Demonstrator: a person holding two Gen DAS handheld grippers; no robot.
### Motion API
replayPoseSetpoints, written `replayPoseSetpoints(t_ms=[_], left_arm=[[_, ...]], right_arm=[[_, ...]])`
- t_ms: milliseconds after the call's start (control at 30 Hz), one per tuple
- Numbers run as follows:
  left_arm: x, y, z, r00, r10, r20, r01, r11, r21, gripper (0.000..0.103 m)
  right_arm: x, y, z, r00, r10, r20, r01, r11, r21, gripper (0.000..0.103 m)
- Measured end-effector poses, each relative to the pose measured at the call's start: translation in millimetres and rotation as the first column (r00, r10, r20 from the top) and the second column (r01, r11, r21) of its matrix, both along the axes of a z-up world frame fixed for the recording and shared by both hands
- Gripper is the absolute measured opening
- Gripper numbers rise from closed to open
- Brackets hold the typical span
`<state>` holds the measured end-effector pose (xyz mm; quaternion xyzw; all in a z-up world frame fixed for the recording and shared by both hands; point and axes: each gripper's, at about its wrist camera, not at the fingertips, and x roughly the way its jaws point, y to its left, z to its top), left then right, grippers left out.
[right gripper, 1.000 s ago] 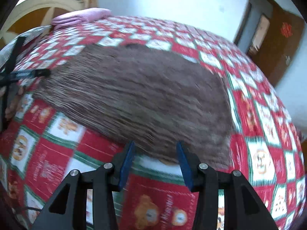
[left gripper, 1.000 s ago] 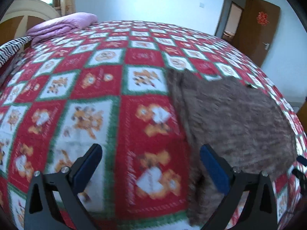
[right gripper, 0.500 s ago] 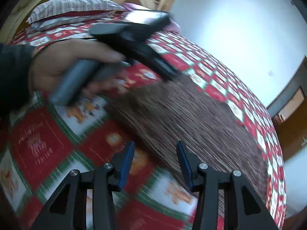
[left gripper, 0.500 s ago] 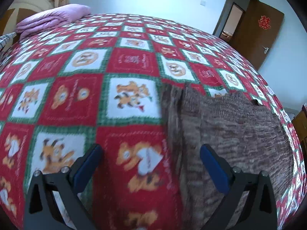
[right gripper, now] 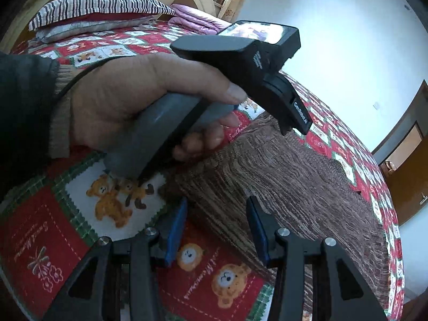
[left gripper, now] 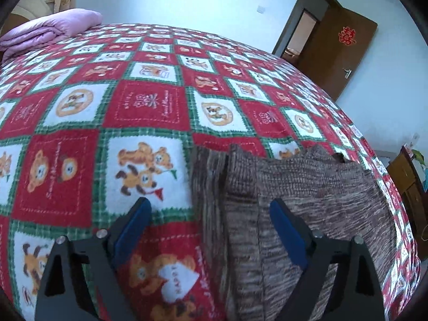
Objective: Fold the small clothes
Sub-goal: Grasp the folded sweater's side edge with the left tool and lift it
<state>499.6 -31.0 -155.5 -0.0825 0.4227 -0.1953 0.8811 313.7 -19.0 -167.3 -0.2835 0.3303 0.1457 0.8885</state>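
left gripper (left gripper: 208,210): jaws wide, just been closing a little, sweater edge between them, pads clear of it | right gripper (right gripper: 216,214): jaws half apart over the sweater's near edge, nothing gripped | sweater (right gripper: 281,176): brown knit, flat on blanket (left gripper: 144,107) | left hand (right gripper: 133,93): on the grey handle | pillow (right gripper: 88,8): far end

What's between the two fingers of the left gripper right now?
In the left wrist view, the left gripper straddles the brown knit garment's left edge and red bedspread; its jaws, just closing, grip nothing.
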Motion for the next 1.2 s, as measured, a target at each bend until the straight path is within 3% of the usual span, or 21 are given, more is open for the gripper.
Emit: replayPoseSetpoints(t_ms=[67,133,167,200,233,300,400,800,967,1200], left_arm=[[2.5,-3.7,-1.3,1.000,-0.003,-0.004,0.004,1.000,0.019,0.087],[2.3,-6.5,-1.6,1.000,-0.017,0.002,0.017,0.999,0.030,0.076],[1.7,-6.7,-1.9,1.000,-0.022,0.003,0.022,0.999,0.029,0.064],[2.0,-6.0,-2.6,1.000,-0.024,0.002,0.024,0.999,0.023,0.055],[2.4,-4.9,-3.4,1.000,-0.021,-0.002,0.021,1.000,0.018,0.049],[3.5,-2.6,-4.8,1.000,-0.014,-0.008,0.014,1.000,0.006,0.026],[3.8,-1.0,-5.7,1.000,-0.005,-0.009,0.005,1.000,0.001,0.014],[1.7,-9.0,-4.6,1.000,-0.015,0.006,0.015,0.998,0.057,0.008],[1.9,-10.2,1.4,1.000,-0.002,-0.023,0.003,0.997,0.074,0.005],[-3.7,-6.3,30.0,0.999,0.024,-0.035,-0.024,1.000,-0.004,0.005]], right_arm=[[2.1,3.6,0.6,1.000,-0.001,0.005,0.001,1.000,0.003,0.047],[5.5,4.0,-0.6,1.000,-0.002,0.005,0.002,1.000,0.009,0.043],[7.5,4.2,-0.1,1.000,-0.001,0.000,0.001,1.000,0.019,0.037],[9.0,3.5,0.3,1.000,0.007,-0.013,-0.006,0.999,0.034,0.022],[10.1,2.3,0.4,1.000,0.012,-0.026,-0.011,0.999,0.046,0.015],[10.8,0.5,0.1,0.999,0.016,-0.036,-0.014,0.998,0.058,0.012],[11.0,-3.4,0.7,0.998,0.019,-0.052,-0.014,0.996,0.086,0.007],[5.9,-16.3,6.5,0.996,0.020,-0.083,-0.006,0.986,0.164,0.004],[3.2,-25.6,10.6,0.996,0.018,-0.092,0.000,0.982,0.191,0.002],[-3.0,-57.6,28.1,0.996,-0.008,-0.088,0.031,0.964,0.266,0.002]])
